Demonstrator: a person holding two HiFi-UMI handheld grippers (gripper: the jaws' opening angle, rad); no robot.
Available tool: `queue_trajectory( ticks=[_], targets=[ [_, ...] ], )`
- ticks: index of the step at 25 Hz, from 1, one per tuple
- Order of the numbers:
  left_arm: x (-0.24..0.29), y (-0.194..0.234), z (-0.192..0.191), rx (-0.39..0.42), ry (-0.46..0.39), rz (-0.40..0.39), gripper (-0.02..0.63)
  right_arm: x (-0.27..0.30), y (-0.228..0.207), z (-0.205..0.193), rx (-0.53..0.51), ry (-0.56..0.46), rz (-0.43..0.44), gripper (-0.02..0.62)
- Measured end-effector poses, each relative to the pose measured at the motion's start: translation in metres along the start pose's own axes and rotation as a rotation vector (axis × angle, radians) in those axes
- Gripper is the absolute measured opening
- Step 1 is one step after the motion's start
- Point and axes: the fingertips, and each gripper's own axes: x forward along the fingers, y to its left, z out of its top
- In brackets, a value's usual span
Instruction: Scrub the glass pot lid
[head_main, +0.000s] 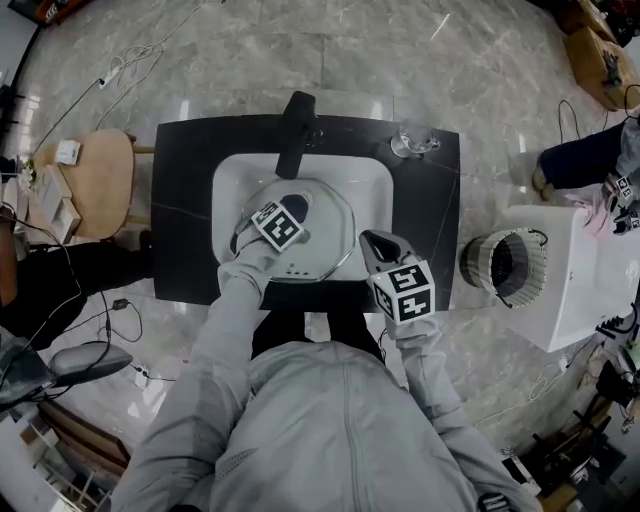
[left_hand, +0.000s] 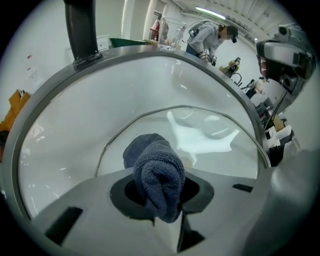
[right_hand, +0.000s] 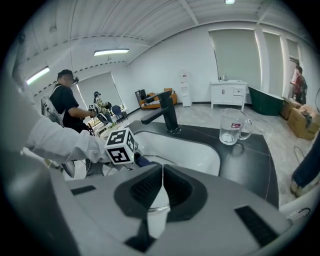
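1. Right gripper (right_hand: 162, 171): held at the front edge of the counter (head_main: 185, 200), just right of the lid. Its jaws are pressed together and nothing is seen between them.
2. Left gripper (left_hand: 160, 184): held over the sink (head_main: 372, 185). Its jaws are clamped on a cloth (left_hand: 157, 165).
3. Cloth: blue-grey towelling, bunched into a roll. It sticks out past the jaws, and its far end appears to be laid against the glass.
4. Lid (left_hand: 200, 131): clear glass with a metal rim. It is set inside the basin, under the left gripper, with its near edge towards the front wall of the sink. Whether it lies flat or leans cannot be told.
5. Sink: a white basin let into the black counter.
6. Faucet (head_main: 296, 132): black, mounted at the back of the sink, with its spout reaching over the basin.
7. Mug (head_main: 413, 140): clear glass, upright on the counter. It is placed behind the sink's right corner, apart from the faucet.
8. Stool (head_main: 100, 180): wooden, on the floor just left of the counter.
9. Basket (head_main: 505, 265): round, on the floor right of the counter, touching a white cabinet (head_main: 585, 285).
10. Person (right_hand: 67, 102): standing in the room's far part, dressed in dark clothes.
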Motion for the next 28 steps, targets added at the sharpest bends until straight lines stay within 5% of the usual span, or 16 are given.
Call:
queue_trajectory(
  ticks=[15,28],
  targets=[
    [-0.021,0.042,-0.049,-0.003,0.116,0.087,0.094,-0.002,0.004,0.018,-0.04,-0.006,0.014,0.029],
    [-0.009,-0.016,0.003,-0.14,0.008,-0.095,0.094,-0.025,-0.013,0.021,0.001,-0.026,-0.034,0.029]
  ],
)
